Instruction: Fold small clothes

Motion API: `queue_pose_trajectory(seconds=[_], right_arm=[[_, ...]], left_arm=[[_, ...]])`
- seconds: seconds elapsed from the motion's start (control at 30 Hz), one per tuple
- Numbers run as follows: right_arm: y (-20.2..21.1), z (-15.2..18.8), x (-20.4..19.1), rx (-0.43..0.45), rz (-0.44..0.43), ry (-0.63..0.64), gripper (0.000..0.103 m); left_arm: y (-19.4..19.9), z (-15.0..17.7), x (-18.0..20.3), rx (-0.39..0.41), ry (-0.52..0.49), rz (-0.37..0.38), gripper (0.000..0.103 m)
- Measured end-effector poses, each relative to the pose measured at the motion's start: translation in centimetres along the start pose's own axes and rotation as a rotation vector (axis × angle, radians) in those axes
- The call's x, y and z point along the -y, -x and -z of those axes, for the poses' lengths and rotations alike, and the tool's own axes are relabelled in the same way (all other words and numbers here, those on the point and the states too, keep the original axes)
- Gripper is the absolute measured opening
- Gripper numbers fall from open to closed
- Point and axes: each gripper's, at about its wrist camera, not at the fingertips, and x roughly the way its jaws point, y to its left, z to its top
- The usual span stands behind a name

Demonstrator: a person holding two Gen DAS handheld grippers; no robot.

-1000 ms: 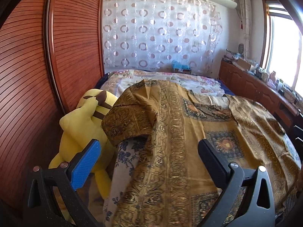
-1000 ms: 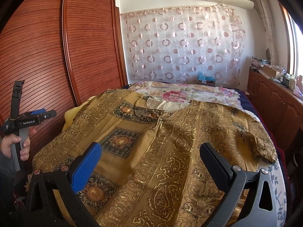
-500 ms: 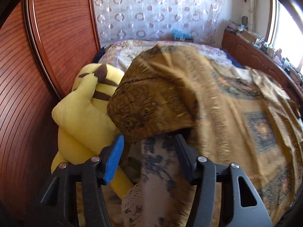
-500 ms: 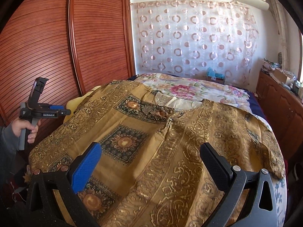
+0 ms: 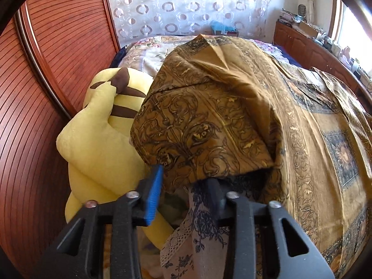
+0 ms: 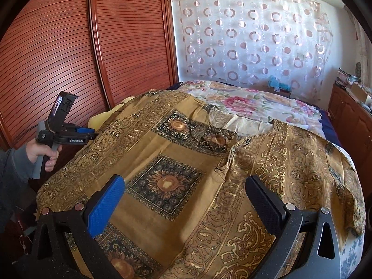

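Golden-brown patterned cloth garment (image 6: 176, 162) spread across a bed (image 6: 267, 107).
Left tongs (image 5: 186, 186), just closing, straddle its sleeve hem, grip unclear; right tongs (image 6: 186, 200) hover wide open.

A home bedroom, told by the bed (image 6: 267, 107) with its floral cover. A slatted wooden wardrobe (image 6: 93, 46) stands along the bed's left side, a circle-patterned curtain (image 6: 251, 37) hangs behind its head, and a yellow plush toy (image 5: 100, 139) lies beside it against the wardrobe.

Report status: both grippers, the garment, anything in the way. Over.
Left gripper has just been closing on the sleeve hem. Right gripper open above the gold shirt. Yellow plush toy beside the sleeve.
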Motion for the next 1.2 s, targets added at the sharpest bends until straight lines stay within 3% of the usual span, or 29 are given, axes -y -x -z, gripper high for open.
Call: queue_pose_trajectory(seconds=[0.07,0.13,0.37,0.5,0.63,0.8,0.87,0.9,0.97,1.0,1.2], right_arm=[[0.1,0.2,0.0,0.000,0.002,0.003,0.103],[-0.1,0.3,0.0,-0.002,0.002,-0.002,0.103],[-0.3,0.4,0.5,-0.004,0.006,-0.028,0.103],[0.0,0.4,0.9,0.005,0.014,-0.045,0.103],[0.4,0.7,1.3,0.012,0.021,-0.063,0.103],[0.6,1.1,1.4,0.008,0.035,-0.075,0.103],[0.6,1.2,1.4,0.005,0.040,-0.080,0.103],[0.6,1.0,1.3,0.004,0.041,-0.083,0.103],[0.6,1.0,1.1,0.004,0.044,-0.086,0.103],[0.5,0.9,0.9,0.003,0.045,-0.085,0.103],[-0.1,-0.3,-0.2,-0.002,0.052,-0.042,0.103]], left_arm=[[0.2,-0.2,0.1,0.006,-0.017,-0.017,0.011],[1.1,-0.7,0.1,0.044,-0.024,-0.043,0.006],[6.0,-4.5,2.0,0.178,-0.066,-0.014,0.004],[8.0,-6.4,5.8,0.214,-0.145,0.043,0.004],[9.4,-6.1,10.0,0.233,-0.199,0.110,0.005],[9.6,-4.0,12.7,0.222,-0.238,0.155,0.028],[9.8,-3.2,12.7,0.214,-0.227,0.179,0.045],[10.0,-2.7,12.4,0.220,-0.219,0.184,0.048],[10.3,-2.0,11.7,0.221,-0.205,0.189,0.070],[10.5,-1.6,11.7,0.222,-0.193,0.192,0.075],[10.9,1.2,9.1,0.243,-0.065,0.180,0.078]])
